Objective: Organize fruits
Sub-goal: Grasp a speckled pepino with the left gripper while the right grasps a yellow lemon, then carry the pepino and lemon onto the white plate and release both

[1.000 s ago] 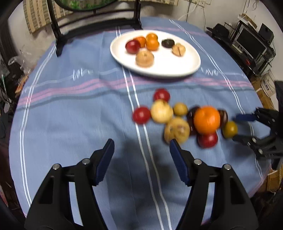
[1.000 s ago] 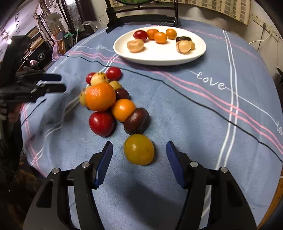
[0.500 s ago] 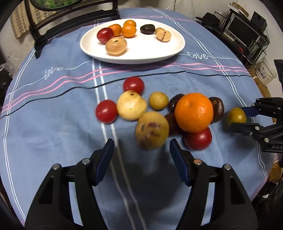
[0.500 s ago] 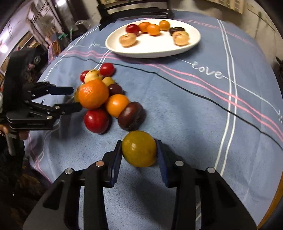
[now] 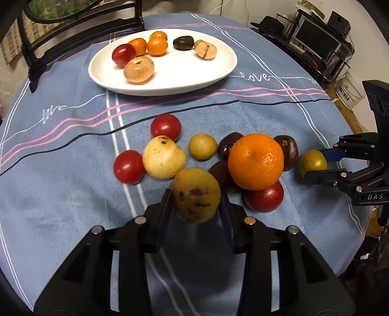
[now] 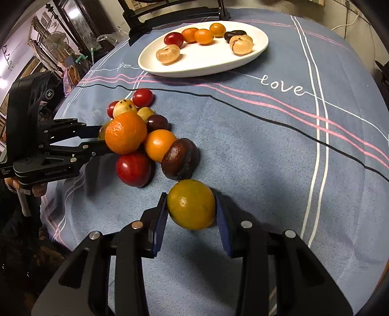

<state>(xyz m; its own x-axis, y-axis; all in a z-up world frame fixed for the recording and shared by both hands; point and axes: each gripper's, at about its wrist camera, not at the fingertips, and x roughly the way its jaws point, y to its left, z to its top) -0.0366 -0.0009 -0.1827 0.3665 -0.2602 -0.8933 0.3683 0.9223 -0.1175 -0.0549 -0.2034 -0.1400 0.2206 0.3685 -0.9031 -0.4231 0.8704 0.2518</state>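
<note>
My left gripper (image 5: 195,206) is shut on a spotted yellow-brown fruit (image 5: 196,195) at the near edge of a loose fruit pile on the blue tablecloth. The pile holds a big orange (image 5: 255,161), red fruits (image 5: 165,127), dark plums (image 5: 287,152) and pale yellow fruits (image 5: 163,160). My right gripper (image 6: 191,211) is shut on a yellow-green round fruit (image 6: 191,204), also seen in the left wrist view (image 5: 313,162). A white oval plate (image 5: 184,70) at the far side holds several fruits; it also shows in the right wrist view (image 6: 204,65).
The round table's edge falls away on all sides. A black chair (image 5: 80,21) stands behind the plate. Shelves with electronics (image 5: 316,41) stand off to the right. A dark plum (image 6: 180,158) and a red fruit (image 6: 133,169) lie just ahead of my right gripper.
My left gripper moved forward and closed on the spotted yellow-brown fruit. My right gripper, open one second ago, closed on the yellow-green fruit and holds it still.
</note>
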